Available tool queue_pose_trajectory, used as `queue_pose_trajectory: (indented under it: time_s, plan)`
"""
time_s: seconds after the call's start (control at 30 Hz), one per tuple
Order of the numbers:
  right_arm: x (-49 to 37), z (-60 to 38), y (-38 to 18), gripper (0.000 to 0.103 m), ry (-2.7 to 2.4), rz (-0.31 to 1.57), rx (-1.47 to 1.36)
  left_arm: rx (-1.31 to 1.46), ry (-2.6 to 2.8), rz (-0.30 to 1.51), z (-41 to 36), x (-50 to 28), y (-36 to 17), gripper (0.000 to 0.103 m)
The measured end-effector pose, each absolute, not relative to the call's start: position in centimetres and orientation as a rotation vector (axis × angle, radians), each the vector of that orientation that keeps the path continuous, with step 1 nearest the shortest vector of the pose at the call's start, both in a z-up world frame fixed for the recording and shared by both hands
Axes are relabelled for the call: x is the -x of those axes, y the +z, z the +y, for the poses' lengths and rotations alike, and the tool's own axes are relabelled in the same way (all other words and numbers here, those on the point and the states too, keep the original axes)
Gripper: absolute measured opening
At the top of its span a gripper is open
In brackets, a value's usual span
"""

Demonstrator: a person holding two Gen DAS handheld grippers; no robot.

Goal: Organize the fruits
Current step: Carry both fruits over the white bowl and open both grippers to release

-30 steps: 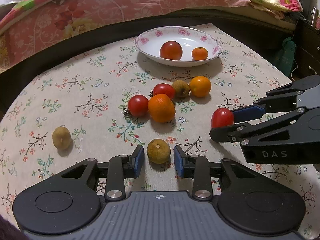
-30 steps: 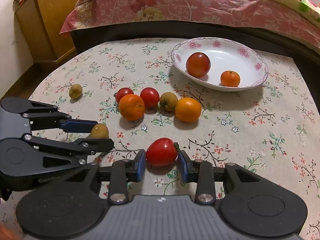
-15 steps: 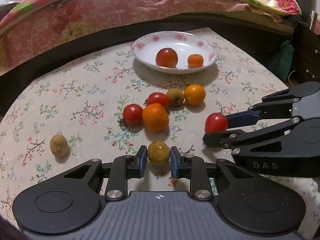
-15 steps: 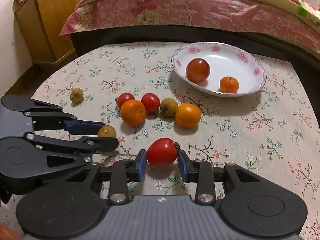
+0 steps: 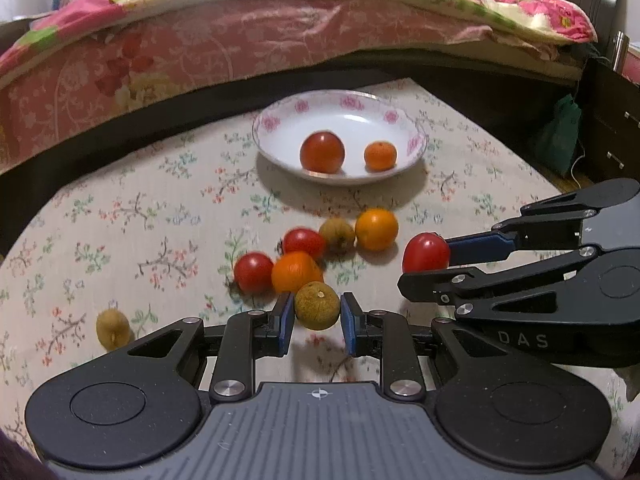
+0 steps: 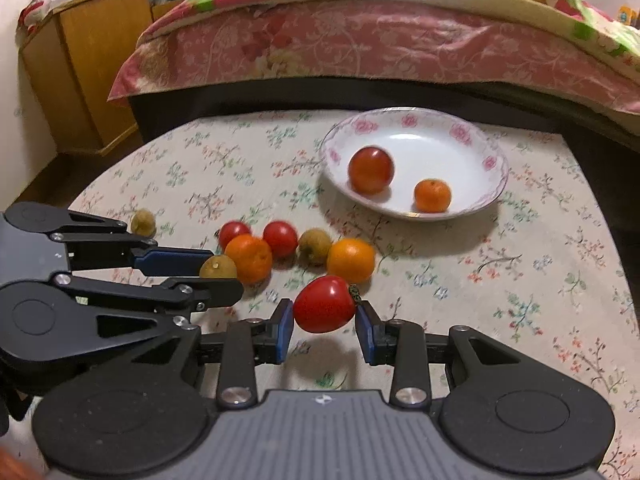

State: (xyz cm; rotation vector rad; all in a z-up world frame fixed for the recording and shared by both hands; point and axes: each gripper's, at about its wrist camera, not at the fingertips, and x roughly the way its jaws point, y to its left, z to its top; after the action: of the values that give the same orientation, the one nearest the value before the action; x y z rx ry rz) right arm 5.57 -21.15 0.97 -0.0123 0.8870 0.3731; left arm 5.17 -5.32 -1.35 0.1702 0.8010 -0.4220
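Far left, a small yellow-brown fruit [image 5: 113,328] sits alone on the floral-cloth surface [image 5: 120,216], well apart from the rest. Moving in, the left gripper [image 5: 316,316] has its blue-padded jaws closed on a round greenish-brown fruit [image 5: 317,305], and a shadow on the cloth beneath suggests it is off the surface. Just beyond it lies the cluster: a red tomato [image 5: 253,272] touching a big orange [image 5: 296,273], a second red tomato [image 5: 304,241] behind, then a brownish fruit [image 5: 337,234] beside another orange [image 5: 376,228]. Further back stands the white rose-rimmed plate [image 5: 280,120], holding a large red tomato [image 5: 322,152] and a small mandarin [image 5: 380,155], side by side but apart. Over to the right, the right gripper [image 6: 325,320] has its jaws clamped on a glossy red tomato with a green stem [image 6: 325,309], also held clear of the cloth, in front of the cluster. Behind everything runs a bed with a pink floral cover [image 6: 360,48].
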Motion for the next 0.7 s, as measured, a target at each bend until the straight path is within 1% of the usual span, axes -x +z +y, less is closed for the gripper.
queue_pose_trajectory:
  time_s: [0.7]
  plan:
    - [-10.0,-23.9,2.6,0.034,0.273,0.815,-0.049,-0.178,-0.429,0.712,-8.1,-9.8,0.8,0.030]
